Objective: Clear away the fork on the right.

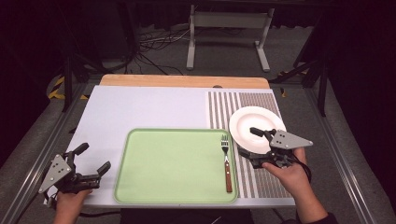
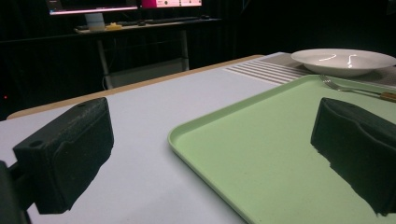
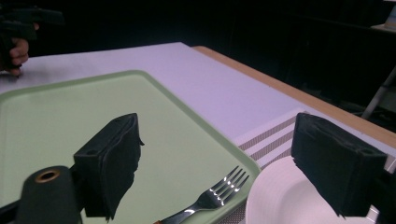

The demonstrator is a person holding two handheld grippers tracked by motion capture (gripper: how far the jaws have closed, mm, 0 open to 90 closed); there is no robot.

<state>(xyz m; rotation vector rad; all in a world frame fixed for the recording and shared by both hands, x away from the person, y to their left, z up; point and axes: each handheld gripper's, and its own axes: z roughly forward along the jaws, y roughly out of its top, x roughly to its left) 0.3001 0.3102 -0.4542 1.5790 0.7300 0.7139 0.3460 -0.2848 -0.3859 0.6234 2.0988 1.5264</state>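
Observation:
A pale green tray (image 1: 173, 163) lies at the front middle of the table. On its right side rests a fork (image 1: 226, 161), tines pointing away and wooden handle toward me. To the right, a white plate (image 1: 254, 123) stands on a striped placemat. My right gripper (image 1: 249, 141) hovers open over the plate's near-left rim, just right of the fork, with nothing between its jaws. In the right gripper view the fork (image 3: 219, 193) and plate (image 3: 280, 200) lie below those open jaws. My left gripper (image 1: 95, 157) stands open and empty left of the tray (image 2: 280, 140).
The striped placemat (image 1: 261, 179) covers the table's right part and a white mat (image 1: 144, 107) the rest. A wooden table edge (image 1: 184, 80) runs along the back. Beyond it stands a metal frame (image 1: 229, 28) with cables on the floor.

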